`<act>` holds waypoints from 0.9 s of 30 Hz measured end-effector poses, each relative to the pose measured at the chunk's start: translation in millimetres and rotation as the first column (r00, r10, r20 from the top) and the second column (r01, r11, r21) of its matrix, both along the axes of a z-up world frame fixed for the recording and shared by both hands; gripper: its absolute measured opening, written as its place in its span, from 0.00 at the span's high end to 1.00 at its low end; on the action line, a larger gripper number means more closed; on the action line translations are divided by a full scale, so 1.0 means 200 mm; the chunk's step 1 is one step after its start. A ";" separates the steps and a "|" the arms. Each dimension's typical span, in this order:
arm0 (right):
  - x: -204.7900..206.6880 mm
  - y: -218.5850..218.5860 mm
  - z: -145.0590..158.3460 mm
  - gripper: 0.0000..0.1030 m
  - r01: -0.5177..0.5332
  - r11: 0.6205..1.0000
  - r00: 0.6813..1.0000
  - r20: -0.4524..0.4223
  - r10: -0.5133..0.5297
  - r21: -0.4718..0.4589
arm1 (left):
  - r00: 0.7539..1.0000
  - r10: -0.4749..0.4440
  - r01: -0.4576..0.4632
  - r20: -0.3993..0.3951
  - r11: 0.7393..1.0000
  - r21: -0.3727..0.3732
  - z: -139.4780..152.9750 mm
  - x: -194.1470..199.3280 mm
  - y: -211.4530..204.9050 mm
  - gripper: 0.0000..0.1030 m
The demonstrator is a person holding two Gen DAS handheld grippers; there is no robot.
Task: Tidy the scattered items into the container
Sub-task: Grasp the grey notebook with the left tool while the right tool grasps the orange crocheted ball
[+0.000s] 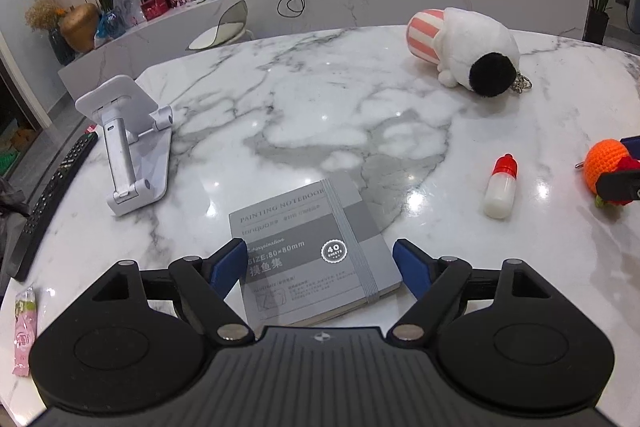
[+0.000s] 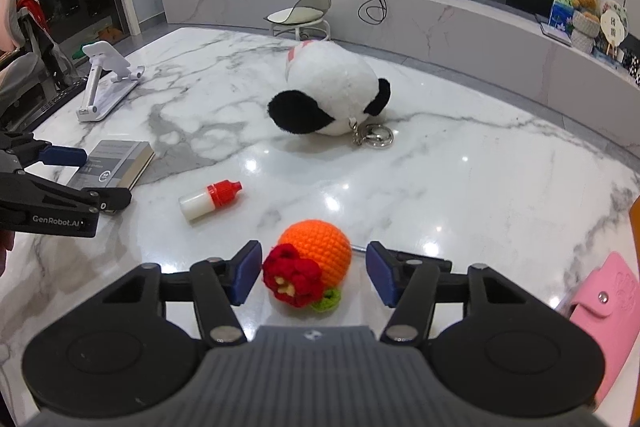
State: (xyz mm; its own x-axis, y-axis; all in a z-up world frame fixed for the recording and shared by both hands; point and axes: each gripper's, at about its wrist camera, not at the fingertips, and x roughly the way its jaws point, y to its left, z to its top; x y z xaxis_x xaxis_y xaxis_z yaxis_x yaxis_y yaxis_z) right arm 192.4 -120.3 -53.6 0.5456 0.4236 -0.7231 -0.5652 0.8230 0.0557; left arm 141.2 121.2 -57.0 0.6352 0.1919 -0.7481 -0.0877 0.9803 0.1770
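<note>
A grey square painting notebook (image 1: 304, 239) lies flat on the marble table (image 1: 320, 99). My left gripper (image 1: 320, 263) is low over it and open, with a blue pad close to each side edge; I see no squeeze. A crocheted orange ball with a red flower (image 2: 320, 247) sits between the fingers of my right gripper (image 2: 314, 273). That gripper is open: the flower is up against the left pad and a gap remains at the right pad. A small white bottle with a red cap (image 2: 208, 199) lies between the two grippers.
A white and black plush with a key ring (image 2: 332, 91) lies farther back. A white phone stand (image 1: 124, 131) and a black remote (image 1: 52, 195) are at the left. A pink packet (image 1: 24, 331) lies near the left edge, a pink pouch (image 2: 604, 311) at the right.
</note>
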 end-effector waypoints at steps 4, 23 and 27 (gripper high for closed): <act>0.00 0.01 -0.03 0.52 0.015 1.000 1.000 -0.015 -0.015 -0.003 | 1.000 -0.003 0.003 0.009 1.000 0.001 0.00 0.00 0.00 0.08; -0.01 -0.04 0.06 0.53 0.029 1.000 1.000 0.000 -0.029 0.009 | 0.999 -0.039 0.038 0.020 0.998 0.053 0.02 -0.01 -0.05 0.52; -0.02 -0.08 0.11 0.53 0.039 0.999 0.999 0.015 -0.039 0.025 | 0.999 -0.030 0.029 0.022 0.998 0.047 0.03 -0.01 -0.04 0.57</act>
State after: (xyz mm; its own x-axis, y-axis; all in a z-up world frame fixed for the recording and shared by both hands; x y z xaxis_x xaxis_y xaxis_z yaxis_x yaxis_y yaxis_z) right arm 188.0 -136.0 -32.5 0.5732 0.4191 -0.7041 -0.5334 0.8431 0.0676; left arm 139.3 112.7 -51.3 0.6576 0.2074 -0.7243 -0.0635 0.9732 0.2210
